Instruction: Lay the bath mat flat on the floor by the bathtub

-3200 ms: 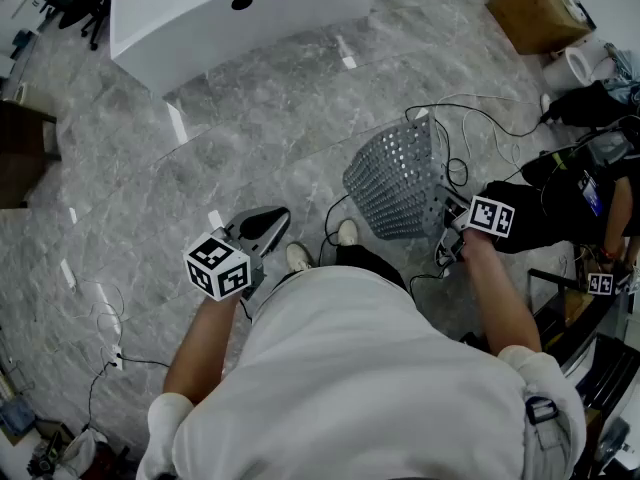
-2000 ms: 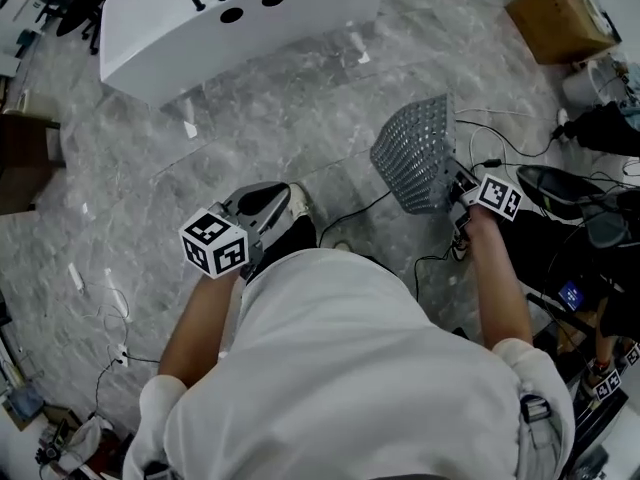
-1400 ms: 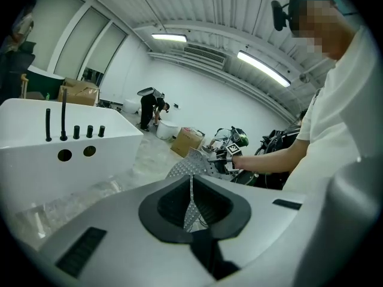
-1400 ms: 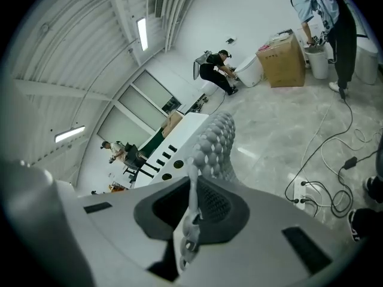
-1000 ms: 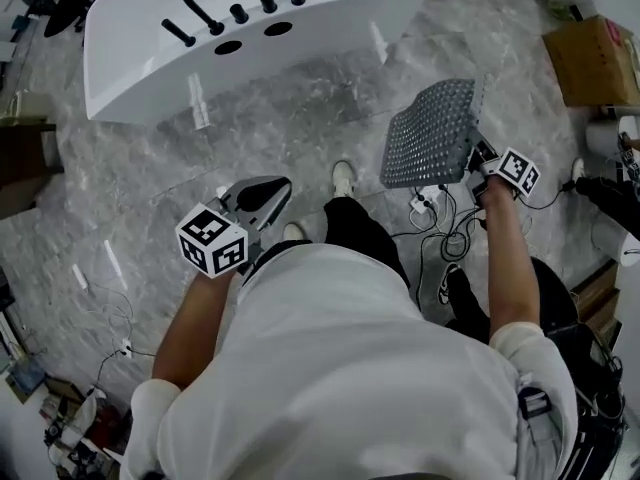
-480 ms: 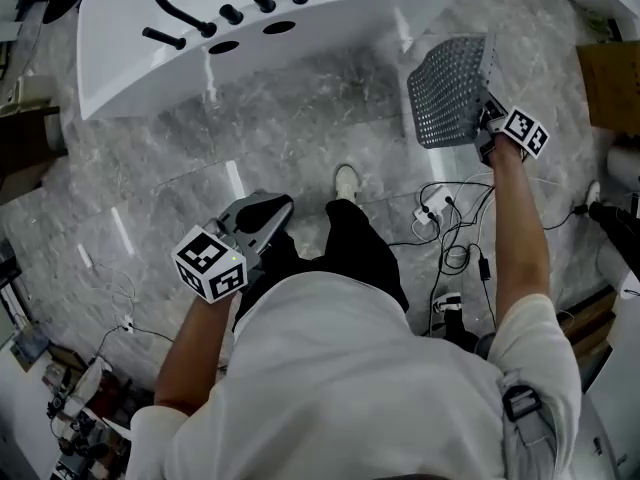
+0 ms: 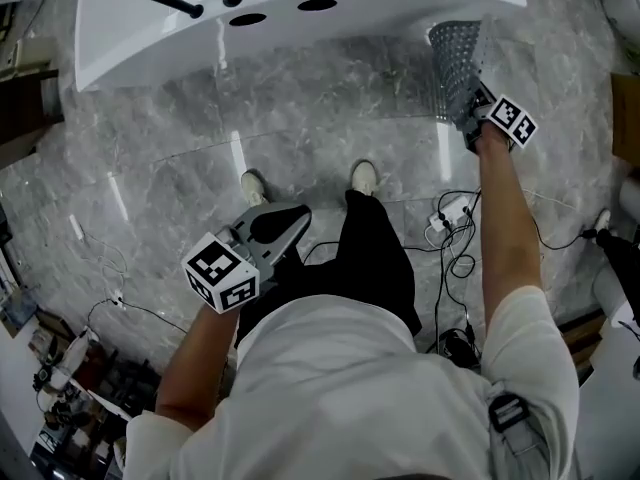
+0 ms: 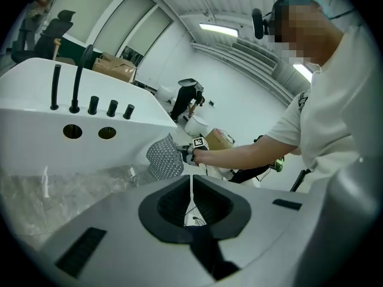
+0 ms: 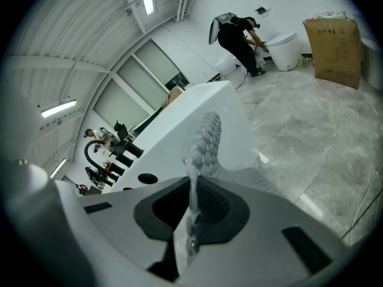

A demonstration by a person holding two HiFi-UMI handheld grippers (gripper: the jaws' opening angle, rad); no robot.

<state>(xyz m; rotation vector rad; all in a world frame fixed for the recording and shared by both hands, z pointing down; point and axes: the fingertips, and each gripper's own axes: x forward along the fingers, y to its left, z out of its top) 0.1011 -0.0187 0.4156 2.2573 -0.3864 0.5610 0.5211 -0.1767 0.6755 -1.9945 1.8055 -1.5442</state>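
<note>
The right gripper (image 9: pixel 192 191) has its jaws shut tight on one edge of the bath mat (image 7: pixel 455 63). The mat is grey and full of little bumps. It hangs up in the air and is not flat on the floor (image 7: pixel 160 168) yet. From the head view it is right by the side of the white bathtub (image 7: pixel 300 18), near the tub's right end. It may be touching the tub, but that is hard to tell from here. The arm that holds it is stretched far out.

The left gripper (image 8: pixel 191 191) is low and close to the person's body, well away from the mat. Its jaws are pressed almost together, with nothing between them.

Black taps (image 7: pixel 180 4) stick up from the tub's rim. The person's two light shoes (image 7: pixel 363 176) stand on the grey stone floor, facing the tub. A bunch of black cables (image 7: pixel 455 243) lies on the floor near the right foot.
</note>
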